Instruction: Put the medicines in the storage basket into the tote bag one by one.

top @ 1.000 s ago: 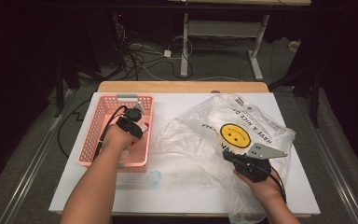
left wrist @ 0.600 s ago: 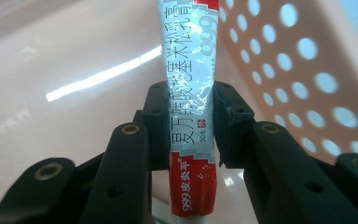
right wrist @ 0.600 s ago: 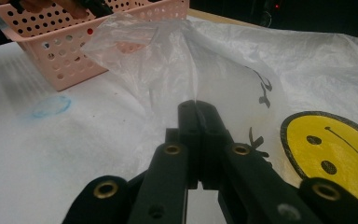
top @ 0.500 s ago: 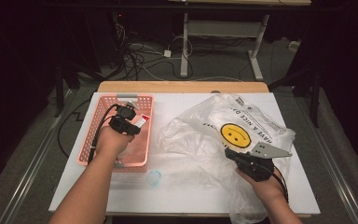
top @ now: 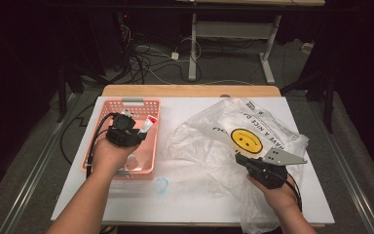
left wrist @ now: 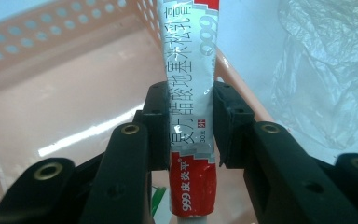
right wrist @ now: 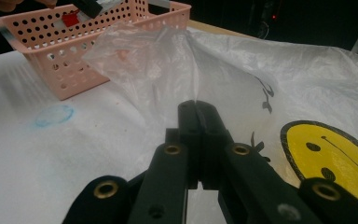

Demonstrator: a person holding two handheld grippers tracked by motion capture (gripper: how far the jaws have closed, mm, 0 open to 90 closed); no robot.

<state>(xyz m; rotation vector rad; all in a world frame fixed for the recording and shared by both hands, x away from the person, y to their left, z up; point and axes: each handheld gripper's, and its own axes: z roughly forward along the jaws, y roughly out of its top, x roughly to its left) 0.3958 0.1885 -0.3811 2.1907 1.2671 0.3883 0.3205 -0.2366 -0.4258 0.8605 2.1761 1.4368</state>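
Gripped by the left claw [left wrist: 182, 126], a tube [left wrist: 190, 107] is held over the pink basket [top: 102, 130], while the plastic bag [right wrist: 242, 84] is pinched in the clenched right claw [right wrist: 196, 112].

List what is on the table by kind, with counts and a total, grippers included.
Pink baskets: 1
Red-and-silver tubes: 1
Clear plastic bags with a smiley print: 1
Hand-held grippers: 2, left gripper and right gripper
Total: 5
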